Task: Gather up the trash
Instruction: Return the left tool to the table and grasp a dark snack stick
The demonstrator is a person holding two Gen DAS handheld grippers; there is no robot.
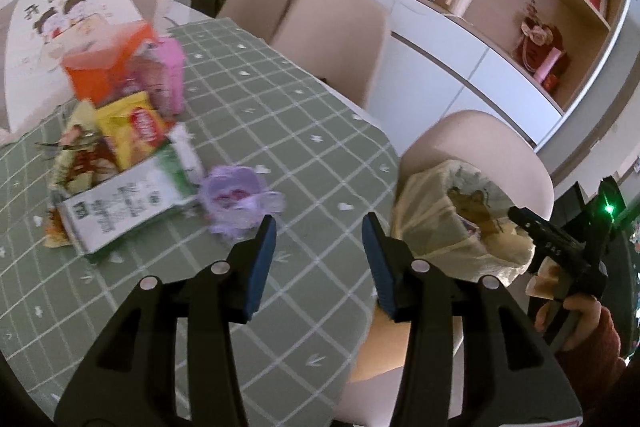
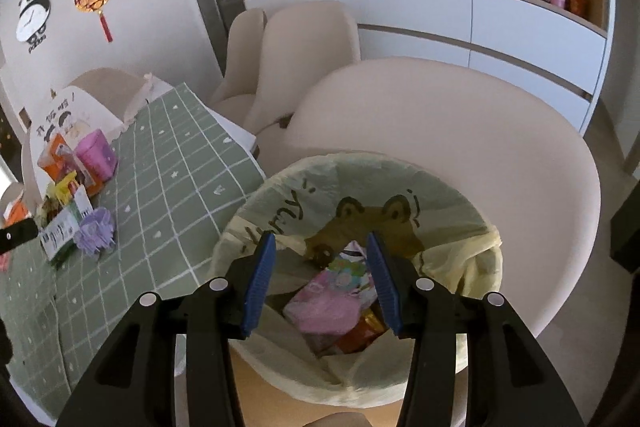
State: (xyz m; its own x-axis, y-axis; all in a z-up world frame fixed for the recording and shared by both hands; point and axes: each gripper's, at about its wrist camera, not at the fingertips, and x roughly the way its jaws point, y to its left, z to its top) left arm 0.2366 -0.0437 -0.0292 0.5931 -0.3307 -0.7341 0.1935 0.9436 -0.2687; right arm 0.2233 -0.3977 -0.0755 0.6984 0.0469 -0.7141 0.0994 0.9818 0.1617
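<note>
Both sets of jaws stand apart and empty. The right gripper (image 2: 320, 279) hangs over the lined bin (image 2: 460, 267), wrappers already inside. The left gripper (image 1: 319, 259) faces the wrappers (image 1: 128, 155) on the table (image 1: 280, 131); next, it likely should close on the purple wrapper (image 1: 236, 199).

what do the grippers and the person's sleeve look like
Both the left gripper and the right gripper have black plastic frames with round silver pins and two fingers with blue pads. In the left wrist view a green light glows on the right one, and the sleeve is dark red.
</note>
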